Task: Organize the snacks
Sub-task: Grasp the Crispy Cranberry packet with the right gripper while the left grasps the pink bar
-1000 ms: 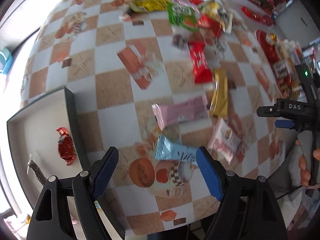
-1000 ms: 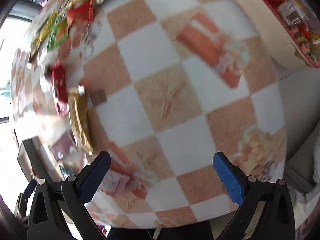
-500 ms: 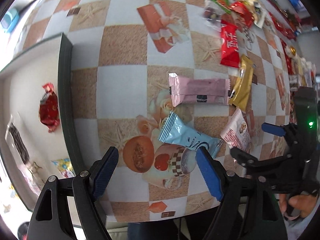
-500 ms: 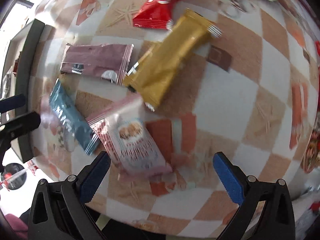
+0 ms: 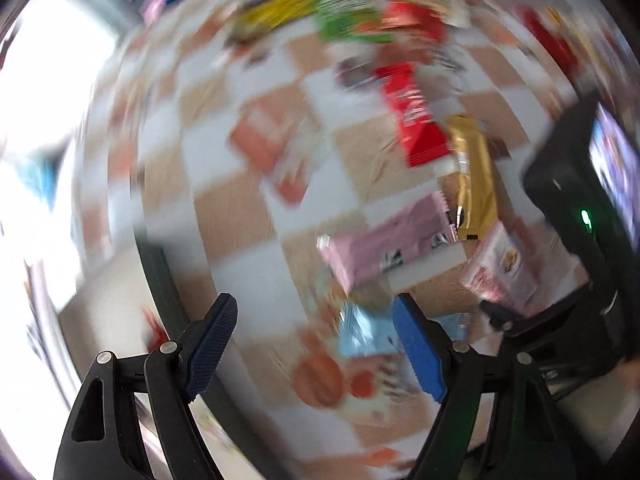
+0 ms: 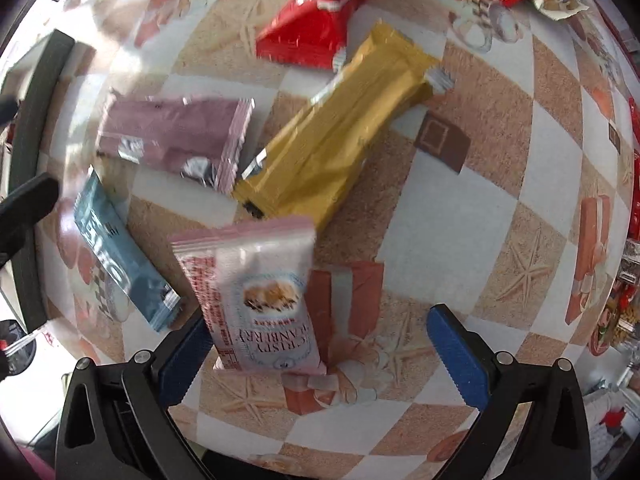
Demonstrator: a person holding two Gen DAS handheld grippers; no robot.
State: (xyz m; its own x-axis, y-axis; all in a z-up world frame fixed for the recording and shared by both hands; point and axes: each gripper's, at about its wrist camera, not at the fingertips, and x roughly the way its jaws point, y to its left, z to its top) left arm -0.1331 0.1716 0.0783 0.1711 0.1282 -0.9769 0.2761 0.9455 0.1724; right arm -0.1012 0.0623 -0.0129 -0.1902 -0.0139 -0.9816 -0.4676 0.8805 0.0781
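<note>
The right gripper (image 6: 324, 354) is held wide open over a pink cranberry snack packet (image 6: 260, 300), whose lower end lies beside the left finger; nothing is gripped.

In the right wrist view the pink-and-white snack packet (image 6: 260, 300) lying near the gripper carries the words "CRISPY" and what looks like "CRANBERRY", seen upside down and partly cut off. The blue wrapper (image 6: 120, 256) and the red wrapper (image 6: 324, 8) bear white lettering too smeared to read, and the left wrist view is wholly blurred
</note>
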